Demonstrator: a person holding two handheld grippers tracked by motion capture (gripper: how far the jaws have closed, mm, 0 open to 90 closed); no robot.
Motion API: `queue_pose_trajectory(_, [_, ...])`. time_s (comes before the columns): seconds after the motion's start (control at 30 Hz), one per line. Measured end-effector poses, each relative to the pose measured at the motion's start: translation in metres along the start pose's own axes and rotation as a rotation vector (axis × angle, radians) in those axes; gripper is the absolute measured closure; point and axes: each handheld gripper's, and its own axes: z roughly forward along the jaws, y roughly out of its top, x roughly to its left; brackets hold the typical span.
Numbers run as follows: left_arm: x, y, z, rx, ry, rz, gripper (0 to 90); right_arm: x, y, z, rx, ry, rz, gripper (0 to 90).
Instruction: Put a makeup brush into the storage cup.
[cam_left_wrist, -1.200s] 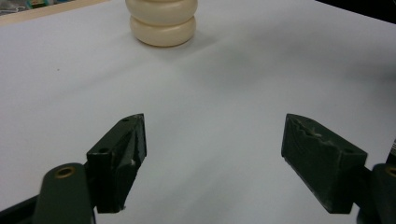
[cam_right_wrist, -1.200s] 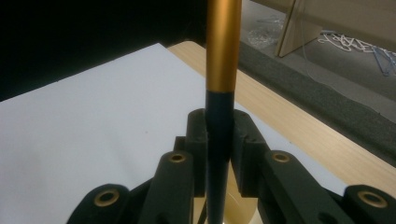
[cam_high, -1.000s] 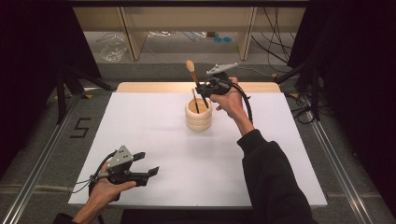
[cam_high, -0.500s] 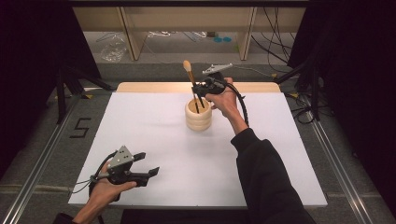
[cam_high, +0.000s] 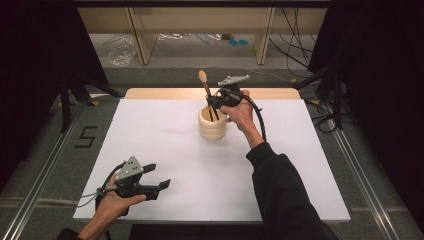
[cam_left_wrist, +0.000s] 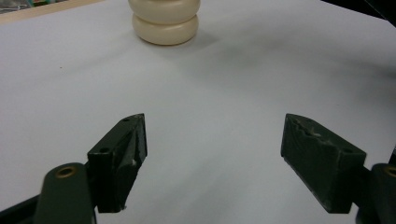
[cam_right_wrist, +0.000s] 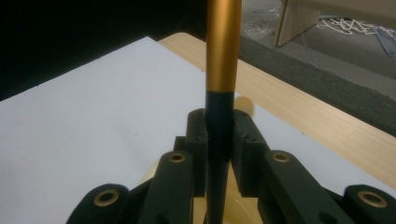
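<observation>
High view: the right gripper (cam_high: 216, 101) grasps a brush (cam_high: 206, 92) standing in the cream holder (cam_high: 212, 125) mid-table; the left gripper (cam_high: 152, 176) rests released near the front edge. Left gripper view: jaws spread over white table (cam_left_wrist: 233, 84). Right gripper view: jaws clenched on the brush's dark handle (cam_right_wrist: 219, 140).

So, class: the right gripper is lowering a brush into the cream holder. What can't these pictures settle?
- Brush lower end: high view, hidden inside the holder behind the right gripper.
- Brush tip: right gripper view, cut off by the top edge.
- Holder's top: left gripper view, cut off by the top edge.
- Other stick in the holder: high view, too small to identify.
</observation>
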Motion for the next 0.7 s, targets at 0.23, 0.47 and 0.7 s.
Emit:
queue_pose_trajectory(0.23, [0.0,0.0,0.0,0.001,-0.001,0.0,22.7,0.0,-0.013,0.004,0.003,0.0,0.024,79.4])
queue_pose_trajectory(0.47, [0.0,0.0,0.0,0.001,-0.003,-0.004,22.8,-0.001,-0.023,0.007,0.012,-0.001,0.044,79.4])
queue_pose_trajectory(0.7, [0.0,0.0,0.0,0.003,-0.014,-0.003,23.6,-0.002,-0.029,0.008,0.019,0.011,0.058,79.3])
